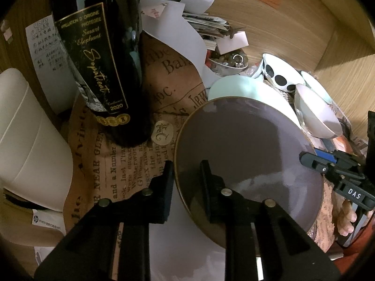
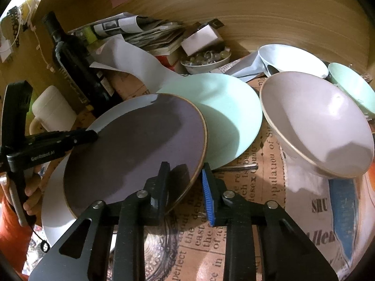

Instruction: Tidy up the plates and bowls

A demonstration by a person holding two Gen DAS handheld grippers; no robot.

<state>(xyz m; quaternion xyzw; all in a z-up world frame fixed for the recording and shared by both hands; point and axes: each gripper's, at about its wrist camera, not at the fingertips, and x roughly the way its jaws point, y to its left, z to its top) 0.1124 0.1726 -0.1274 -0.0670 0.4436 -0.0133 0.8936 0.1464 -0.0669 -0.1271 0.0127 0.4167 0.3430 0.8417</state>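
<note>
Both pairs of jaws stand narrow, each clamped on the rim of the purple plate (image 1: 248,161). Left gripper (image 1: 186,171) holds the plate's left edge, one finger outside the rim and one inside; right gripper (image 2: 185,175) holds the opposite edge likewise. The purple plate partly overlaps a mint plate (image 2: 225,114) behind it, and a white plate (image 2: 54,213) shows beneath its near side. All sit on a table (image 2: 269,168) covered with newsprint-pattern paper. A pink bowl (image 2: 316,121) stands tilted toward the table's right edge, with a spotted bowl (image 1: 279,75) and a mint bowl (image 2: 354,89) behind it. A wine bottle (image 1: 98,53) and a white mug (image 2: 52,111) stand near the left edge.
</note>
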